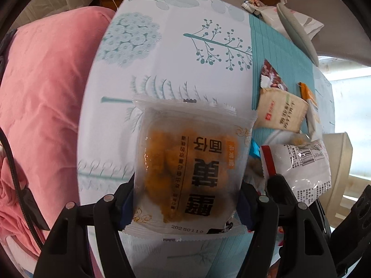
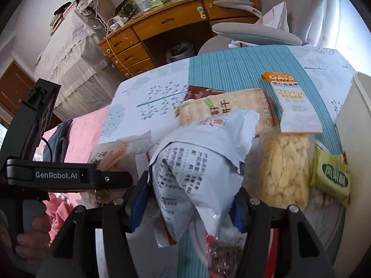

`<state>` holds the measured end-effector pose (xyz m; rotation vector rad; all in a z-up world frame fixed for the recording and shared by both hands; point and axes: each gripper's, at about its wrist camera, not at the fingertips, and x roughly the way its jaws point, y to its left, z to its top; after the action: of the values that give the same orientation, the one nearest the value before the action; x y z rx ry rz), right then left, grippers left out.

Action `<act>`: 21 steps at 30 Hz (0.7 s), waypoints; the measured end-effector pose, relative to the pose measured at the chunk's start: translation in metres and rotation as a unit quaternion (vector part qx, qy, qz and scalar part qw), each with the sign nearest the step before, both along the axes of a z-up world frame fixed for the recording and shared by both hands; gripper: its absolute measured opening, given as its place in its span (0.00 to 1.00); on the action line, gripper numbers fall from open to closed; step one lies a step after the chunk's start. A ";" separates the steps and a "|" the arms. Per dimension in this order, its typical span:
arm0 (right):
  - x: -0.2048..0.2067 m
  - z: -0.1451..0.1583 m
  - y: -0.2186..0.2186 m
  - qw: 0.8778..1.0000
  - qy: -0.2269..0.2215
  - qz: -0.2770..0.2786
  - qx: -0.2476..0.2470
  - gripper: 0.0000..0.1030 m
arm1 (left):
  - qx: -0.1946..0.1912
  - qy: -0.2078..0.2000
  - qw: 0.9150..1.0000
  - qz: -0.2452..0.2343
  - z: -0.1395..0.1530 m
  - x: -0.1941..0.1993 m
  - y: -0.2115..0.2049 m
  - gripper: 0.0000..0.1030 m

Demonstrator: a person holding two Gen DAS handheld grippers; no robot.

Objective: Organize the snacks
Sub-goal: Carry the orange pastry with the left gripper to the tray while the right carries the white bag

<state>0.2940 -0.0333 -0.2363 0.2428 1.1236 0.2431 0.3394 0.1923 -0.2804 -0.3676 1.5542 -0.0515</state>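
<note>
A: Snacks first. What did your left gripper (image 1: pixel 185 199) have?

B: You had it clamped on a frosted clear packet of orange-brown pastry (image 1: pixel 185 173), held above the white leaf-print tablecloth (image 1: pixel 162 58).

A: And your right gripper (image 2: pixel 189 202)?

B: You had it pinching a crumpled white plastic bag with black print (image 2: pixel 197 162), lifted over the snack pile. A clear pack of pale yellow puffs (image 2: pixel 284 169), a green wrapped cake (image 2: pixel 331 176) and an orange-and-white oat bar sachet (image 2: pixel 292 102) lay just beside it, near the teal striped runner (image 2: pixel 231 69).

oat bar packet (image 2: pixel 294 102) behind puffed-snack pack (image 2: pixel 284 173), pastry packet (image 2: pixel 330 177) to its right, all on table (image 2: pixel 231 69)
</note>
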 end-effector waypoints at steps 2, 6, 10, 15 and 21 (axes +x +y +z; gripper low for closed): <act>-0.006 0.006 0.002 1.000 0.003 -0.003 0.006 0.58 | -0.003 -0.003 1.000 0.001 0.010 -0.013 0.004 0.67; -0.024 0.021 0.007 1.000 0.008 -0.006 0.018 0.58 | -0.006 -0.012 1.000 -0.002 0.028 -0.036 0.009 0.67; -0.048 0.037 0.013 1.000 0.001 -0.001 0.018 0.58 | -0.012 -0.022 1.000 0.005 0.044 -0.058 0.013 0.67; -0.076 0.054 0.018 1.000 0.000 -0.001 0.021 0.58 | -0.030 -0.023 0.999 0.023 0.059 -0.089 0.023 0.68; -0.111 0.078 0.015 1.000 -0.015 -0.005 0.021 0.58 | -0.036 -0.033 0.999 0.015 0.081 -0.120 0.020 0.68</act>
<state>0.1834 -0.0178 -0.1581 0.2807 1.0890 0.2610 0.2195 0.2124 -0.1997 -0.4428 1.4832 -0.0961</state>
